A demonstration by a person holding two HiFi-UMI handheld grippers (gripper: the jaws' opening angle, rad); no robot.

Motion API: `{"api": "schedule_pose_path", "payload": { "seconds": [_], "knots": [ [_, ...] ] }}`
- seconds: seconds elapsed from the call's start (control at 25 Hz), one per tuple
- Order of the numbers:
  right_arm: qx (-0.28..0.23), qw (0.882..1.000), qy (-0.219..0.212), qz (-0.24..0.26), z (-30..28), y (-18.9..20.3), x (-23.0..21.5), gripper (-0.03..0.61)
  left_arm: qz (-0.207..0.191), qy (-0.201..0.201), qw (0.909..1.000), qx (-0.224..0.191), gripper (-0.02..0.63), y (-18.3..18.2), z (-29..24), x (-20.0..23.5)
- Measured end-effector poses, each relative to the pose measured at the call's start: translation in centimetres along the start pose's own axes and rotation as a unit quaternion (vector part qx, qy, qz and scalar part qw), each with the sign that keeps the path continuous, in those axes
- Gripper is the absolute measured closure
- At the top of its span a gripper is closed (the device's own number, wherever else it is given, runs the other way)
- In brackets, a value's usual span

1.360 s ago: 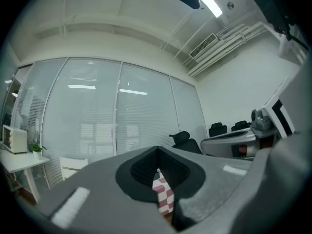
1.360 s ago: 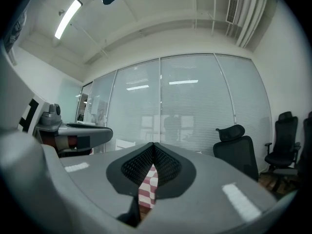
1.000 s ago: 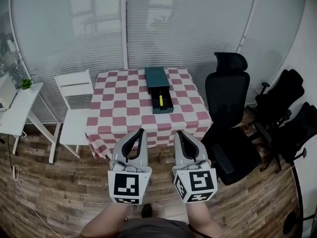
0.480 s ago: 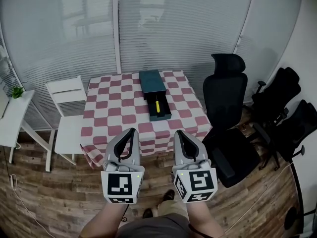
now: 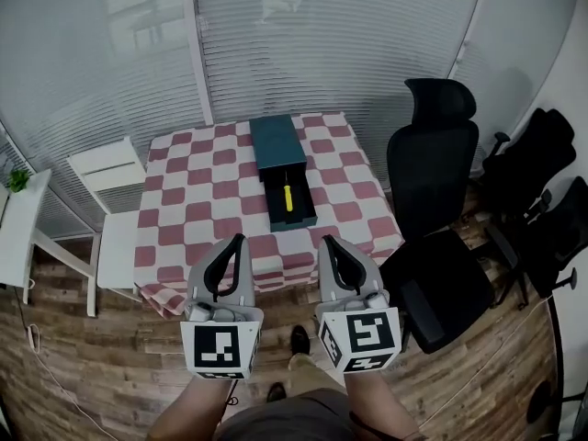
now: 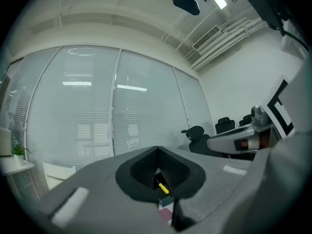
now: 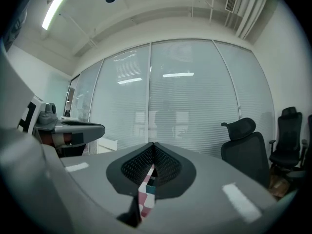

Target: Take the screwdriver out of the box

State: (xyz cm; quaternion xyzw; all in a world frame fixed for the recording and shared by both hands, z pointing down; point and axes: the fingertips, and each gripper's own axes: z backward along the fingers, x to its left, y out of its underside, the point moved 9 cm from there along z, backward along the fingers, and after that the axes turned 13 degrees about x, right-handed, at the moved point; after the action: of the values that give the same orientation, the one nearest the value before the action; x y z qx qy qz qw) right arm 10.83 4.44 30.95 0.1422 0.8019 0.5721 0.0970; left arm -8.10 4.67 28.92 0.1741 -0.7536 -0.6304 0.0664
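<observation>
A dark teal box (image 5: pixel 277 142) lies on the red-and-white checkered table (image 5: pixel 204 186), its drawer (image 5: pixel 296 217) pulled out toward me. The yellow-handled screwdriver (image 5: pixel 287 196) lies inside the drawer. Both grippers hang over the wooden floor, short of the table's near edge and well apart from the box. My left gripper (image 5: pixel 239 240) is shut with nothing in it, and so is my right gripper (image 5: pixel 328 241). In the left gripper view the screwdriver (image 6: pixel 163 188) shows far off through the gap under the closed jaws. The right gripper view shows only a sliver of checkered cloth (image 7: pixel 146 193).
A white chair (image 5: pixel 103 165) stands at the table's left, with a white side table (image 5: pixel 16 232) and a plant further left. A black office chair (image 5: pixel 433 154) stands close to the table's right edge, and more black chairs (image 5: pixel 544 159) are beyond. Glass walls with blinds are behind.
The table and box have come nearer and lower in the head view as the person stepped forward. Both grippers stay shut and side by side.
</observation>
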Motion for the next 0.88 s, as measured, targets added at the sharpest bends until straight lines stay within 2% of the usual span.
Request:
{"api": "schedule_pose_path", "payload": {
  "seconds": [0.48, 0.88],
  "knots": [
    [-0.005, 0.999, -0.051, 0.006, -10.9, -4.6, -6.1, 0.554, -0.01, -0.049, 0.9987, 0.003, 0.614, -3.4, -10.6, 2.1],
    [-0.017, 0.997, -0.075, 0.03, -16.5, -8.4, -7.4, 0.554, -0.011, -0.084, 0.9963, -0.01, 0.614, -5.2, -14.7, 5.0]
  ]
}}
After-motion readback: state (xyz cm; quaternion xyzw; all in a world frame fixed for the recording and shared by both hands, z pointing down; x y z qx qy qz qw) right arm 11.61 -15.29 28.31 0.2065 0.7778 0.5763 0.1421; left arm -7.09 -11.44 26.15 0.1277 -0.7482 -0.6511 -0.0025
